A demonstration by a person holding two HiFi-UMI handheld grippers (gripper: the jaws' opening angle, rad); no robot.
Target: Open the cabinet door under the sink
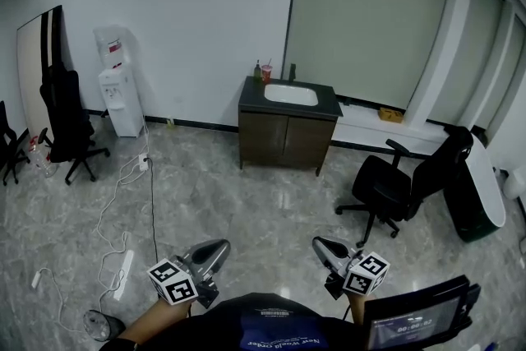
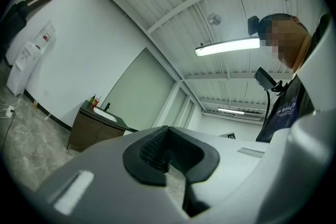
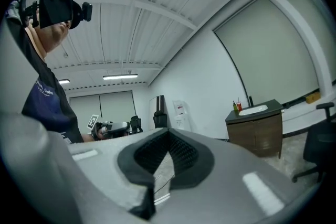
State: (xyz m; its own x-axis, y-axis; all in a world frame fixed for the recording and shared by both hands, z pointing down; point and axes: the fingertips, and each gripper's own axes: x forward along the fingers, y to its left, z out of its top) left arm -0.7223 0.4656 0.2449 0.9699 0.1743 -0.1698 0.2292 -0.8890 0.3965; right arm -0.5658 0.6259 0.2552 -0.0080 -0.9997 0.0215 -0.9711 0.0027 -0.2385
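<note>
Two grey plastic tongs sit closest, the left gripper [image 1: 220,246] and the right gripper [image 1: 320,246], each carrying one marker cube, each with its black ribbed pads [image 2: 151,148] pressed together on nothing. Both are well short of the cabinet [image 1: 286,121], a dark wood-grain box with two flat doors [image 1: 265,140], both closed, under a dark countertop [image 1: 329,106]. One white rounded sink basin [image 1: 290,94] is set into that top. At the cabinet's back left corner stand one green bottle [image 1: 257,71] and one red cup [image 1: 266,73]. Glossy grey marble floor [image 1: 246,201] lies before the cabinet.
</note>
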